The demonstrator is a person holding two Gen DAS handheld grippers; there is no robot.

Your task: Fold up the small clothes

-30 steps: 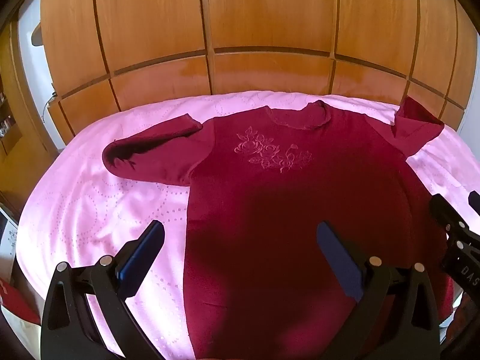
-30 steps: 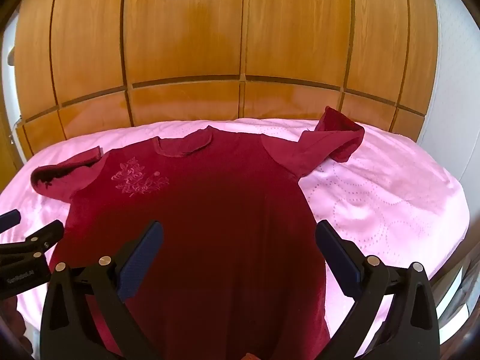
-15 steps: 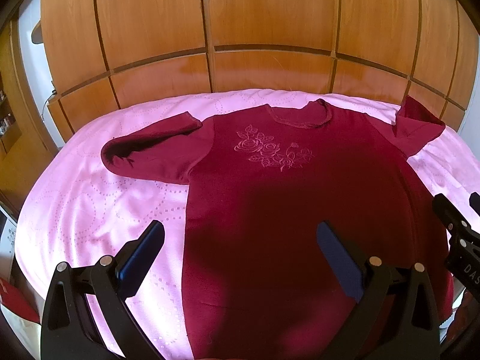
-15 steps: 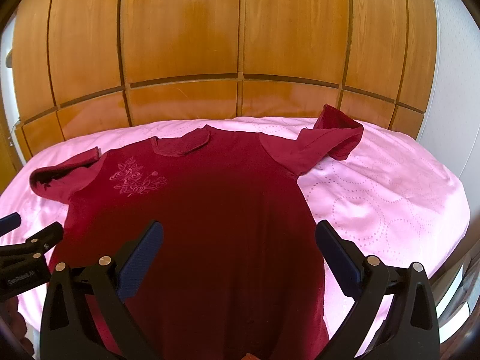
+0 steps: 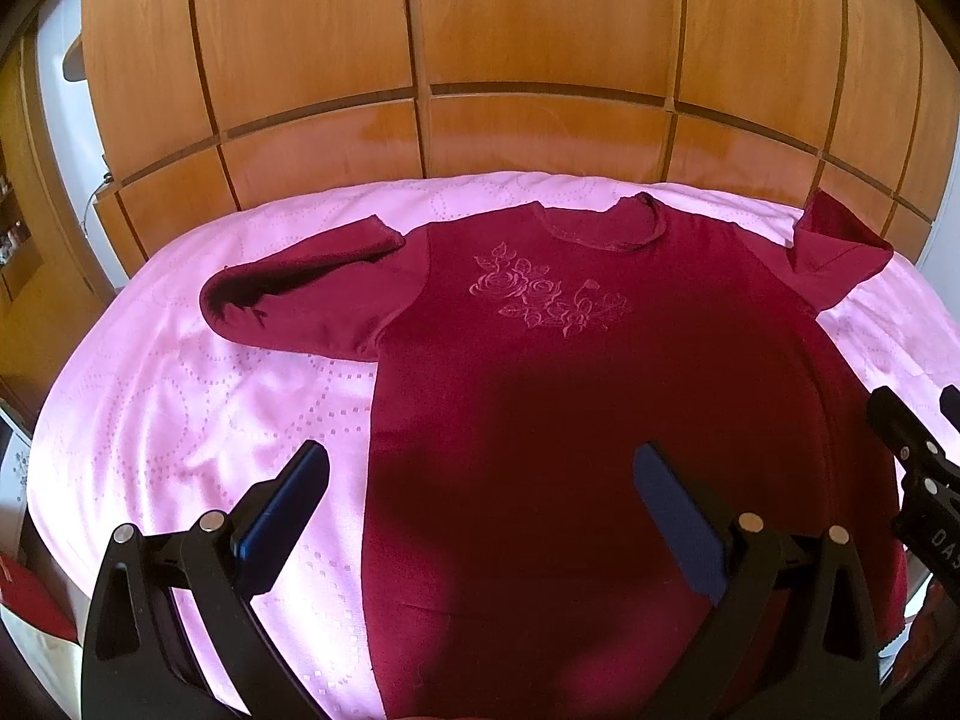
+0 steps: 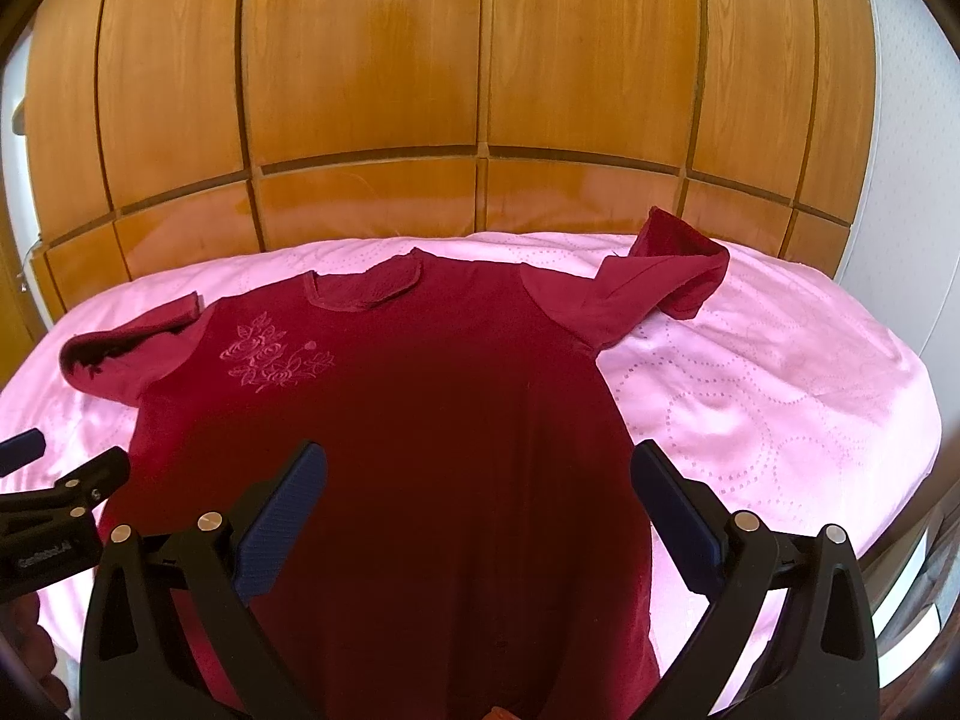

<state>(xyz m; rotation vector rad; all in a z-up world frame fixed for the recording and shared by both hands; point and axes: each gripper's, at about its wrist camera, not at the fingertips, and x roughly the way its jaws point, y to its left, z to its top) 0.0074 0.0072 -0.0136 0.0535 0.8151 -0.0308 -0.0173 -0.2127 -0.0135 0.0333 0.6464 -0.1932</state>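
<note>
A dark red top [image 5: 576, 396] [image 6: 396, 432] with an embroidered rose motif [image 5: 546, 300] lies flat, front up, on a pink bedspread [image 5: 198, 396]. Its left sleeve [image 5: 300, 306] is folded over on itself, and its right sleeve [image 6: 666, 282] is bunched and stands up. My left gripper [image 5: 480, 474] hangs open above the top's lower left part, nothing between its fingers. My right gripper [image 6: 477, 474] hangs open above the lower right part, also holding nothing. Each gripper shows at the edge of the other's view.
A wooden panelled wardrobe [image 5: 480, 60] rises right behind the bed. The pink bedspread [image 6: 780, 396] has bare room on both sides of the top. A white wall [image 6: 912, 120] stands at the right, wooden furniture [image 5: 24, 210] at the left.
Both grippers have drawn back slightly and the views have shifted a little; the top has not moved and both grippers stay open.
</note>
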